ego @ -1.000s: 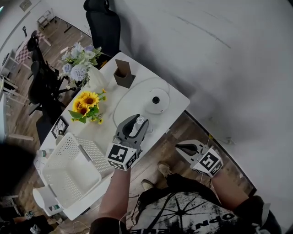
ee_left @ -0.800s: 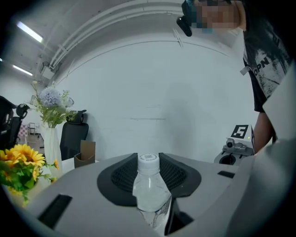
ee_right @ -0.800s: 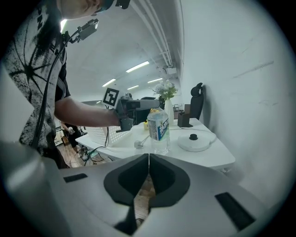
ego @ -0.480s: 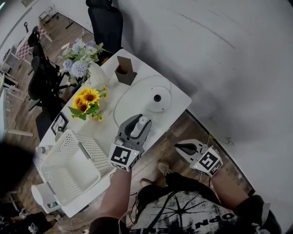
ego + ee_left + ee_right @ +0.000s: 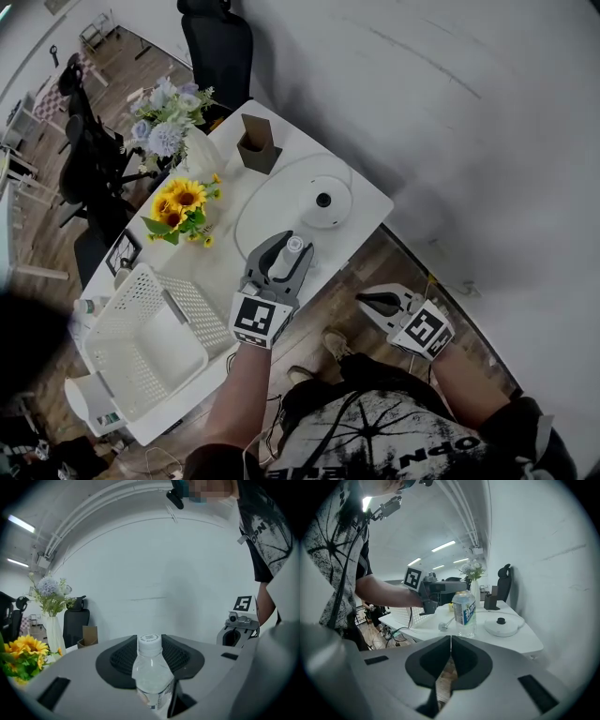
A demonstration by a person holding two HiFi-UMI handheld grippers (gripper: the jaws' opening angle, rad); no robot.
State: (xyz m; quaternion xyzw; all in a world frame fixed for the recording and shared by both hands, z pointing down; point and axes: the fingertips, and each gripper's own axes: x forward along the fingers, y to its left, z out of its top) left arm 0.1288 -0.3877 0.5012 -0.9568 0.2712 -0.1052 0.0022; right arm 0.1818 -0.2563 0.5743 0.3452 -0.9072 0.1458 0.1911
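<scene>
On the white table, near its front edge, the left gripper is clamped on a clear plastic water bottle. The bottle stands upright between the jaws with its white cap on. The right gripper view shows a blue-and-white label round its body and its base down at the tabletop; whether it bears on the surface cannot be told. Its fill level cannot be read.

The right gripper is off the table's front corner, above the wooden floor and well apart from the bottle. Its jaws are pressed together with nothing between them.

Containers noted:
- A white perforated basket sits at the table's left end, its bare floor visible inside.
- A brown open-topped box stands at the far edge; its inside is dark and its contents cannot be told.
- A white vase beside the box holds pale blue and white flowers.
- A bunch of sunflowers lies between the vase and the basket.

A round white base with a black centre knob sits beyond the bottle, with a white cable looped beside it.
</scene>
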